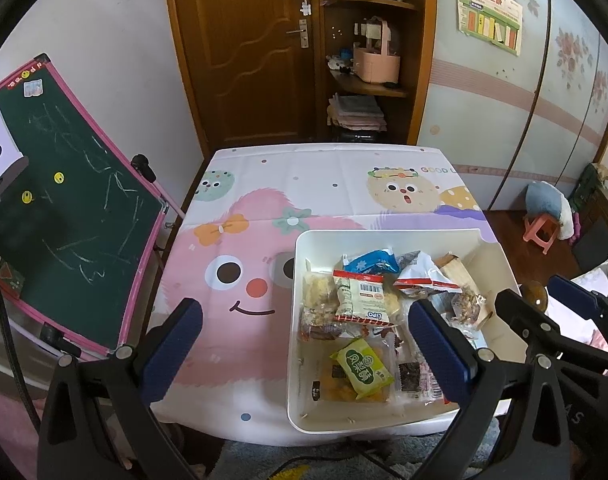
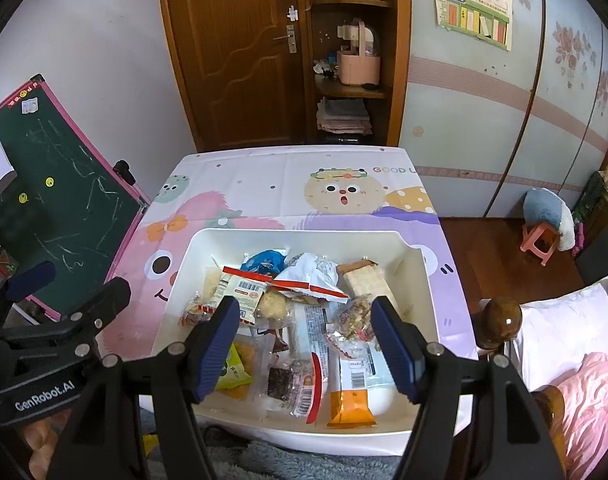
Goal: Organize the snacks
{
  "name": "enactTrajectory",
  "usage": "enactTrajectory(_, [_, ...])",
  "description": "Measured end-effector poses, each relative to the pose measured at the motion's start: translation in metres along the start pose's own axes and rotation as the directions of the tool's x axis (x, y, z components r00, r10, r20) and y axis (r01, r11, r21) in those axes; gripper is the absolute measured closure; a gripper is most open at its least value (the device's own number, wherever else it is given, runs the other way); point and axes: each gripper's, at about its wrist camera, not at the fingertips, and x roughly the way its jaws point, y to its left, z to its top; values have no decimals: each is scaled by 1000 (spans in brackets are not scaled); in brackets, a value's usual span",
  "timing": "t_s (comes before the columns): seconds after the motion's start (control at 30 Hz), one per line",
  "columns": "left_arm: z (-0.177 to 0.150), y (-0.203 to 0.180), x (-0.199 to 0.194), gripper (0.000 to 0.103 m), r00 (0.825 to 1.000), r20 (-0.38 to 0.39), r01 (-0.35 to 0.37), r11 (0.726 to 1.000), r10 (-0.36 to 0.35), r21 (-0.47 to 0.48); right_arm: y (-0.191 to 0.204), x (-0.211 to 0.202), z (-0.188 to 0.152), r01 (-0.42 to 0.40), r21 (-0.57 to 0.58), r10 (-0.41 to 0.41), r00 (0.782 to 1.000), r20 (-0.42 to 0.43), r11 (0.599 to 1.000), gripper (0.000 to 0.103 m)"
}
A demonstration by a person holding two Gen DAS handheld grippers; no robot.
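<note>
**Snacks heaped in white bin, both tongs released**

The snacks [image 2: 300, 320] are seen piled inside the white bin [image 2: 176, 280] on the cartoon-covered surface [image 2: 264, 184]. An orange packet [image 2: 350, 404] at the bin's near wall is shown only by the right wrist view. The right tongs [image 2: 306, 346] are held released above the bin's near half. The left tongs [image 1: 304, 344] are spread, empty, straddling the bin's left wall.

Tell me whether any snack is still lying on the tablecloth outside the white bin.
No. In the left wrist view every snack packet sits inside the white bin; the cartoon tablecloth around it carries none.
</note>
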Motion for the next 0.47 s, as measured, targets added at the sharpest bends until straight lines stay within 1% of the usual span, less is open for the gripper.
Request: enactTrajectory(0.47, [-1, 1, -2, 1, 1000, 6, -4, 1000, 4, 9, -1, 1, -1, 1, 2, -1, 1000, 1, 1000, 34])
